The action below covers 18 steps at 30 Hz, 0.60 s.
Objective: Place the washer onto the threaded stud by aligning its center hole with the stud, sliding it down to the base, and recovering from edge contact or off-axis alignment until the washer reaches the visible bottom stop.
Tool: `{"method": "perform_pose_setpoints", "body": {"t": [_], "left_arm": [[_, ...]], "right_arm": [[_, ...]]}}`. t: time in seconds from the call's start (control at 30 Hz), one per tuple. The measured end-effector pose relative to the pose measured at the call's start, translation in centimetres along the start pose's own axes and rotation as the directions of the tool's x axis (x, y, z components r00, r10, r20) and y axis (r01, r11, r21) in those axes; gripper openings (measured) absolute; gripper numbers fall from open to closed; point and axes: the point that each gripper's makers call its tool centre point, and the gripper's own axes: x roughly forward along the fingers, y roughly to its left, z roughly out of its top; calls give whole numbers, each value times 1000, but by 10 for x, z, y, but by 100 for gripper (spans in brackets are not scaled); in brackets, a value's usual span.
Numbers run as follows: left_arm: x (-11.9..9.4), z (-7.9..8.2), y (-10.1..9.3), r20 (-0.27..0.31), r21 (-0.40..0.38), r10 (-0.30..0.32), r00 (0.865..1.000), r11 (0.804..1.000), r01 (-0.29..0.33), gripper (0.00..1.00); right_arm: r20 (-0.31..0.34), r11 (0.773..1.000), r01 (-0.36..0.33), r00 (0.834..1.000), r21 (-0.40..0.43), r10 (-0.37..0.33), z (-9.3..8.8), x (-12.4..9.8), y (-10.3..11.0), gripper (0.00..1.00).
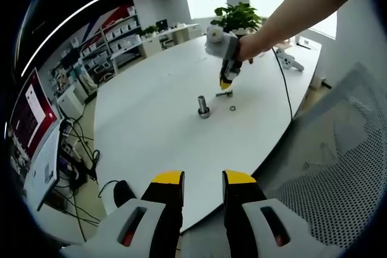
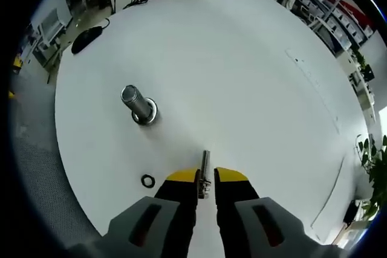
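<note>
A short threaded metal stud (image 2: 136,102) stands upright on its round base on the white table (image 2: 254,77); it also rises mid-table (image 1: 203,106) in the left gripper view. My right gripper (image 2: 206,176) is shut on a thin metal washer (image 2: 205,170), seen edge-on between the yellow tips. It hovers low over the table, to the right of the stud and apart from it. In the left gripper view, a person's arm holds that right gripper (image 1: 225,84) just beyond the stud. My left gripper (image 1: 203,179) hangs open near the table's front edge, nothing between its fingers.
A small dark ring (image 2: 147,180) lies on the table near the right gripper, and also right of the stud (image 1: 232,108). A mesh chair (image 1: 326,167) stands beside the table. At the far end are a plant (image 1: 239,16) and a white device (image 1: 290,60). Shelves and cables sit left.
</note>
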Motion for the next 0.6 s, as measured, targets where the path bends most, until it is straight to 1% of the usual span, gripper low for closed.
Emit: {"method": "perform_pose_setpoints", "body": {"t": [0.17, 0.33, 0.43, 0.53, 0.6], "left_arm": [[0, 0, 0, -1, -3, 1, 1000, 1000, -1, 23], [0, -1, 1, -3, -5, 1, 1000, 1000, -1, 23], [0, -1, 1, -4, -5, 2, 1000, 1000, -2, 23], [0, -1, 1, -4, -6, 2, 1000, 1000, -2, 23], [0, -1, 1, -4, -6, 3, 1000, 1000, -3, 23]], "right_arm": [[-9, 1000, -5, 1000, -1, 5, 3, 12, -4, 13], [-23, 1000, -15, 1000, 6, 15, 5, 22, 0, 13], [-34, 1000, -10, 999, 23, 10, 4, 27, -1, 13], [-30, 999, -14, 999, 40, 15, 5, 31, -4, 13], [-39, 999, -16, 999, 36, 17, 5, 34, -4, 14]]}}
